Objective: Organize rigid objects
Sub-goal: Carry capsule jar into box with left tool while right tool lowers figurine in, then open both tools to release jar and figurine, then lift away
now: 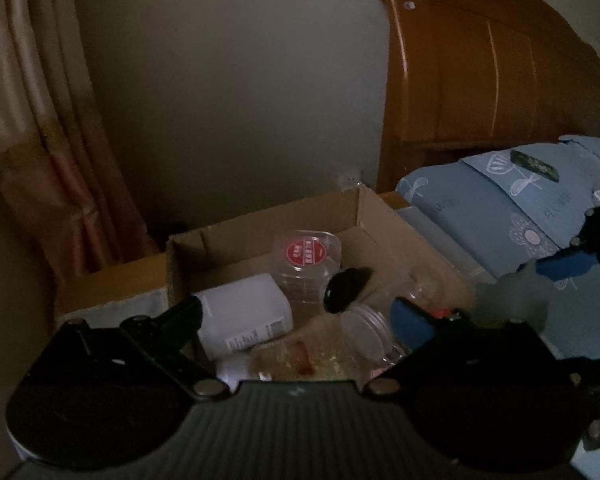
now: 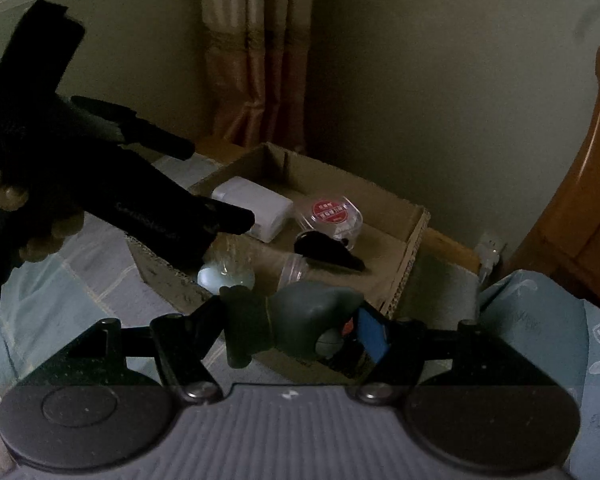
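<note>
1. The right tongs [image 2: 300, 320] grip a grey toy [image 2: 308, 320] crosswise, its long axis running from finger to finger, just short of the box's [image 2: 416, 236] near rim.
2. The box lies ahead of and below the toy, on the bed [image 2: 60, 296]; the likely drop is forward over that rim.
3. The left tongs [image 1: 300, 312] hang open over the box with nothing between them, nearer its contents: a white bottle [image 1: 244, 312], a red-lidded tub [image 1: 306, 256] and a black piece [image 1: 346, 284].
4. Only the right view shows the grip and the hand [image 2: 36, 224] on the left tool; the left view shows the toy [image 1: 512, 300] blurred at its right.
</note>
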Motion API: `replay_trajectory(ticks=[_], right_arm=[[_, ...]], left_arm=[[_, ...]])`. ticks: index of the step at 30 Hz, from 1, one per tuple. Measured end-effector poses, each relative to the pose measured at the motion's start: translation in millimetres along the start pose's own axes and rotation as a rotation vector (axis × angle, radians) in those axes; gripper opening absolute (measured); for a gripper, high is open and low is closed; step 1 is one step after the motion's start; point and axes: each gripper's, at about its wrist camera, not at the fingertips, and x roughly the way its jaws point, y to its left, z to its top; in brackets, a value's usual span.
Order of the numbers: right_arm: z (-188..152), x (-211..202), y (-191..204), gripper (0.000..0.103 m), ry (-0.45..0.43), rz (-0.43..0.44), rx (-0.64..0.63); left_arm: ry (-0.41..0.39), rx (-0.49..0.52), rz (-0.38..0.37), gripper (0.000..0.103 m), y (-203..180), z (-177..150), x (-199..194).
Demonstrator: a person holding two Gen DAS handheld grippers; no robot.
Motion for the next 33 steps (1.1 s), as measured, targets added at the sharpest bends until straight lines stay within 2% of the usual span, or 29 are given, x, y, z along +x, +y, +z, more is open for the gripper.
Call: replay_trajectory(ticks=[9,19,22,23,24,28,33], right_arm=[[16,15,-13,0.075,-0.009,-0.014,0.045],[66,72,-56,0.075,-0.003,-0.058,0.186],[75,92,-68,0.083,0.016,-0.060,0.257],[76,95,-72,0.093,0.018,-0.063,0.283],[76,97,-74,0.096,0.016,-0.068,0.304],[70,86,-73,0.096,-0.001,-0.091,0.327],[60,58,-61,0.103,0.035,-0.203,0.345]], left_arm=[[-0.040,-0.064,0.022,0.102,11,-21,-16],[-0.098,-0.185,0.086,0.102,31,-64,-40],[-0.108,-0.192,0.123,0.102,32,-70,-44],[-0.108,-0.187,0.136,0.102,32,-71,-45],[-0.108,-0.179,0.149,0.102,31,-72,-45],[-0.112,-0.151,0.182,0.102,25,-75,-49],[-0.113,-0.162,0.204,0.102,15,-79,-58]])
